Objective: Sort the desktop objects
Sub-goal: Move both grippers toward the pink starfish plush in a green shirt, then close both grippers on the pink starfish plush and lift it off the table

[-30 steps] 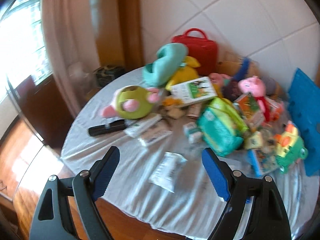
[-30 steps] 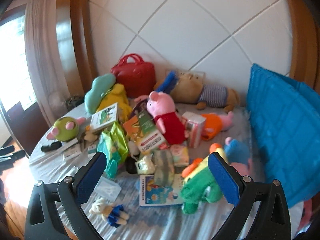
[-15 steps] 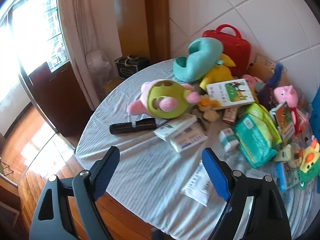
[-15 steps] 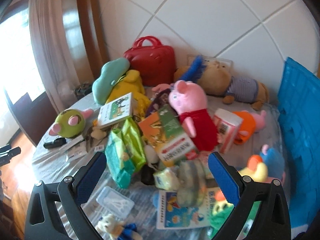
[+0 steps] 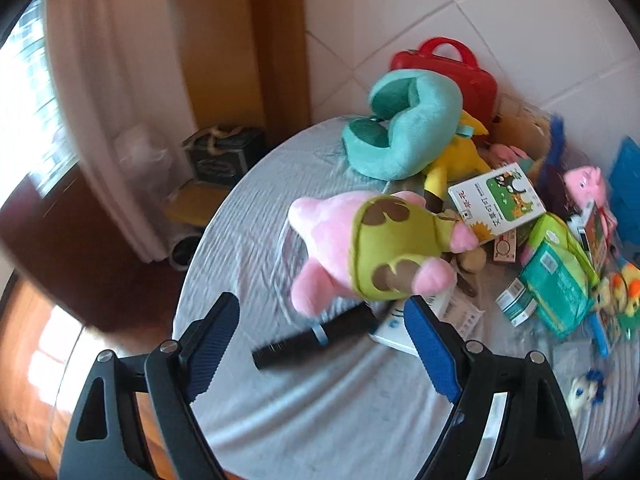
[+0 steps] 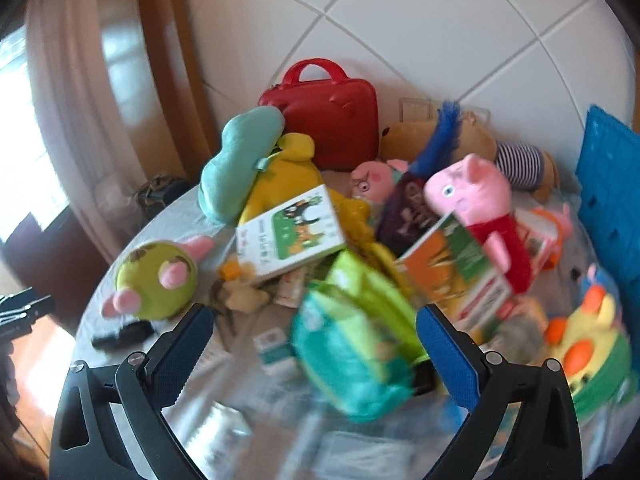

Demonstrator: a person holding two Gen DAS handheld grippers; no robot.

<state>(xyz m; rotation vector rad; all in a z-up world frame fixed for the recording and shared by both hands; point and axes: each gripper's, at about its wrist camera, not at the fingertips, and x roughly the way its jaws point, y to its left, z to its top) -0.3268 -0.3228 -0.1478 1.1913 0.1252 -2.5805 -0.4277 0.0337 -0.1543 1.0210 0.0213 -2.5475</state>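
Note:
A round table with a grey cloth [image 5: 248, 216] is heaped with toys and packets. My left gripper [image 5: 320, 340] is open and empty, just in front of a black cylinder [image 5: 316, 340] and a green and pink plush [image 5: 380, 252]. My right gripper [image 6: 316, 352] is open and empty, close over a green tissue pack [image 6: 356, 340], which also shows in the left wrist view [image 5: 560, 276]. The plush also shows at the left in the right wrist view [image 6: 156, 280]. A white and green box [image 6: 292, 232] lies behind the pack.
A red case [image 6: 332, 120], a teal neck pillow [image 5: 404, 128], a yellow plush [image 6: 288, 176] and a pink pig plush [image 6: 484, 208] crowd the back. A blue crate [image 6: 612, 184] stands at the right. White boxes [image 5: 436, 320] lie near the cylinder. The table edge drops to a wooden floor [image 5: 28, 356].
Both grippers have moved forward and lower toward the table. The plush and black cylinder now loom close to the left gripper. The tissue pack now fills the space between the right fingers.

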